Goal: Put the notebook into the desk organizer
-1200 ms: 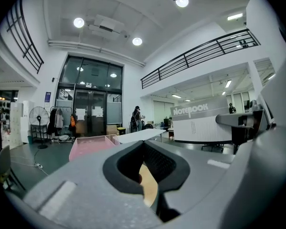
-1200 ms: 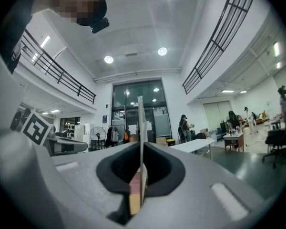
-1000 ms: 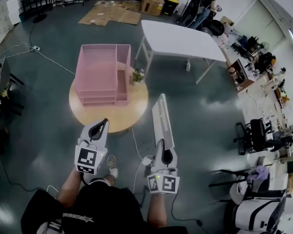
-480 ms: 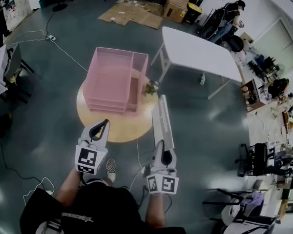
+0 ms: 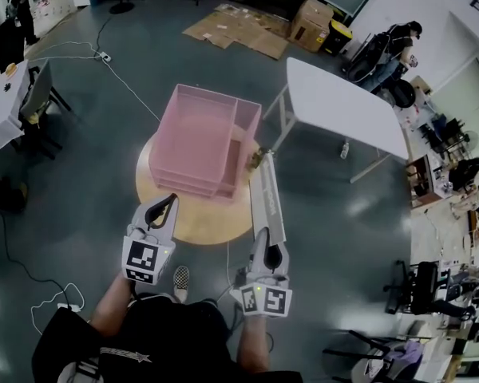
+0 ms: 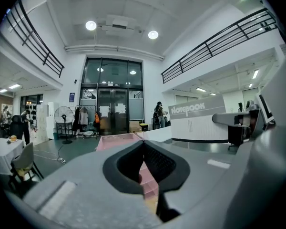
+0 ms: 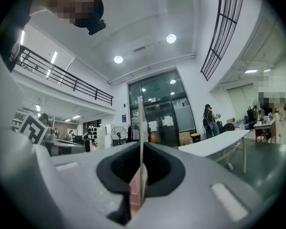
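Nearest to us, we see our own dark clothing at the bottom of the head view and one shoe (image 5: 182,278) on the grey floor (image 5: 88,214). Just above it we hold the two grippers side by side, well apart from each other.

The left gripper (image 5: 172,200) has its jaws pressed together at the tips, with nothing between them. It points toward the near edge of the round wooden table (image 5: 193,223).

The right gripper (image 5: 264,240) pinches the notebook (image 5: 265,191) at its near end. In the right gripper view the jaws are closed on the notebook's thin edge, which runs straight up between the pads. From above, the notebook is a long pale slab held on edge in the air. It reaches forward from the jaws, just beside the right rim of the round table, and its far end comes near the right front corner of the desk organizer (image 5: 201,130). We cannot tell whether it touches that corner. In the left gripper view the notebook's white cover faces us, with the word NOTEBOOK printed on it.

The pink desk organizer stands on the round table, a stack of trays with a narrower compartment on its right side.

Farther off stands a white table (image 5: 343,104). Flattened cardboard (image 5: 238,33) lies on the floor beyond it, and a person (image 5: 393,48) is at the far wall.
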`<state>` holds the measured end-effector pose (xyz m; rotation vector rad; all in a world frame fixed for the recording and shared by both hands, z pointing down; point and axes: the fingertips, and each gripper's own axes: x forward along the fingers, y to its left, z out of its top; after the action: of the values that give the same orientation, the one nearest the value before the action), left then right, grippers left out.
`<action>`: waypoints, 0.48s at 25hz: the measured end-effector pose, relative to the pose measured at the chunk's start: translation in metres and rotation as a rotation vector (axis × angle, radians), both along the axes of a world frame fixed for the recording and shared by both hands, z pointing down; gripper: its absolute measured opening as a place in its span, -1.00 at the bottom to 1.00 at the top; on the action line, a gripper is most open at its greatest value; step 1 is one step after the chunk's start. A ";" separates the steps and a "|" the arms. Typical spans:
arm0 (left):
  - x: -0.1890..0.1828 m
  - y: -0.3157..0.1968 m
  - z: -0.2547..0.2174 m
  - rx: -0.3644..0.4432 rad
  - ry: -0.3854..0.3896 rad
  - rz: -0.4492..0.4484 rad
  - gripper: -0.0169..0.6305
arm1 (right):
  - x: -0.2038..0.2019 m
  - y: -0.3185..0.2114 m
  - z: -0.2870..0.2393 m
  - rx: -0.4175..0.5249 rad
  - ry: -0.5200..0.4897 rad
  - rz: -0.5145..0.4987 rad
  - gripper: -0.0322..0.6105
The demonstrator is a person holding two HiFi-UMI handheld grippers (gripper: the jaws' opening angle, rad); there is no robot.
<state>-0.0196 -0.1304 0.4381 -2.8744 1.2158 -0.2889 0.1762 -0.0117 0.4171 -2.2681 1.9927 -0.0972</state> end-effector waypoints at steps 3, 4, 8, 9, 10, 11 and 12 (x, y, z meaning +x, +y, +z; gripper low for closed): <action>-0.005 -0.005 -0.001 0.000 0.002 -0.024 -0.91 | 0.001 -0.010 0.000 0.005 -0.001 -0.016 -0.86; -0.005 -0.008 -0.002 0.003 0.003 -0.029 -0.91 | 0.002 -0.014 0.000 0.005 0.000 -0.021 -0.86; -0.004 -0.017 -0.005 0.012 0.004 -0.041 -0.91 | 0.007 -0.030 0.007 0.004 -0.008 -0.033 -0.86; -0.004 -0.020 -0.004 0.012 0.004 -0.046 -0.91 | 0.008 -0.035 0.009 0.004 -0.012 -0.036 -0.86; -0.003 -0.024 -0.003 0.010 0.003 -0.052 -0.91 | 0.009 -0.041 0.009 0.003 -0.015 -0.039 -0.86; -0.003 -0.028 -0.002 0.008 0.001 -0.059 -0.91 | 0.010 -0.047 0.009 0.000 -0.017 -0.043 -0.86; -0.002 -0.031 -0.001 0.006 -0.002 -0.067 -0.91 | 0.012 -0.053 0.011 -0.004 -0.019 -0.049 -0.86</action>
<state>-0.0214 -0.1618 0.4374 -2.8320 1.3125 -0.2886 0.1885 -0.0645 0.4276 -2.2127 2.0409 -0.1276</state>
